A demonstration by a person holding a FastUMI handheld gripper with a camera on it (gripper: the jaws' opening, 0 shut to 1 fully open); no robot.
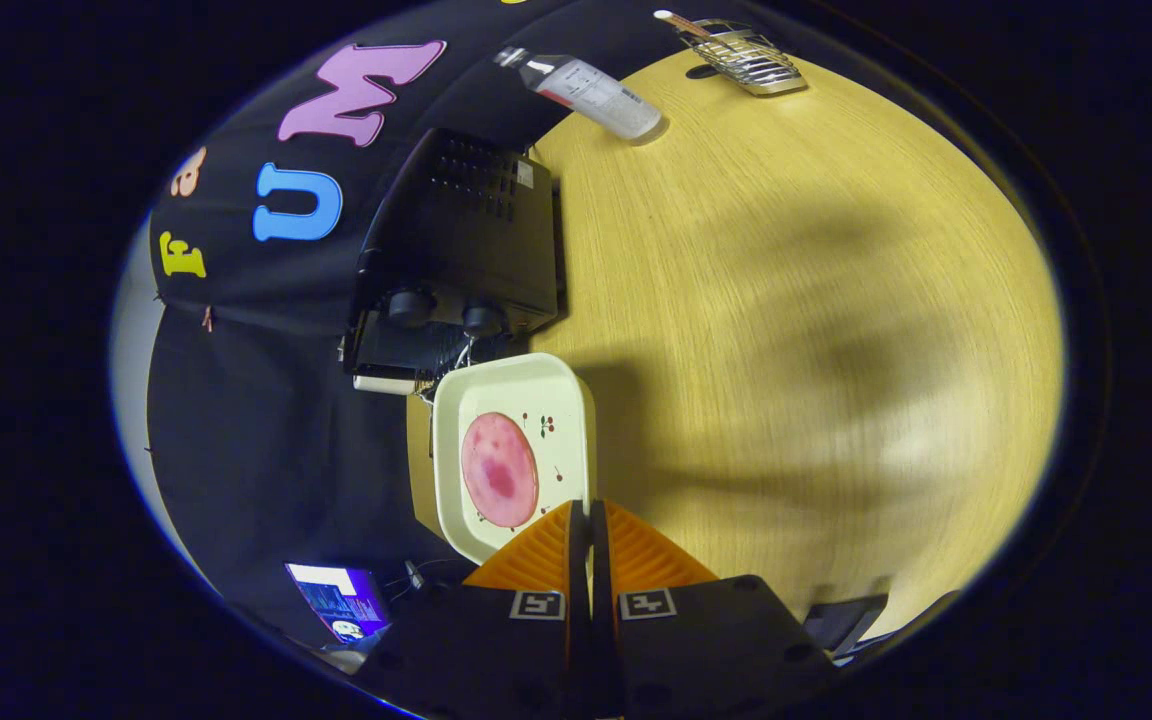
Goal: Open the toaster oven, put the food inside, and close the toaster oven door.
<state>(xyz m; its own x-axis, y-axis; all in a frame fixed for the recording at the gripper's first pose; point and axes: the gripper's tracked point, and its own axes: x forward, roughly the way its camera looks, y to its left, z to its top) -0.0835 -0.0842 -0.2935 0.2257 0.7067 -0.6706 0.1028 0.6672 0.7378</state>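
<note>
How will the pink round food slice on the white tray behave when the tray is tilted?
The food slice looks thin and glossy, so it probably slides easily. The tray, pinched at its edge by the gripper, has a low rim, which may barely stop it.

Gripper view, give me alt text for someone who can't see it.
The gripper is shut on the rim of a cream square tray holding a pink slice of meat, held just in front of a black toaster oven on a wooden table. Beyond lie a plastic bottle and a wire rack.

Recording booth, cloth wall, wood table, monitor
</note>
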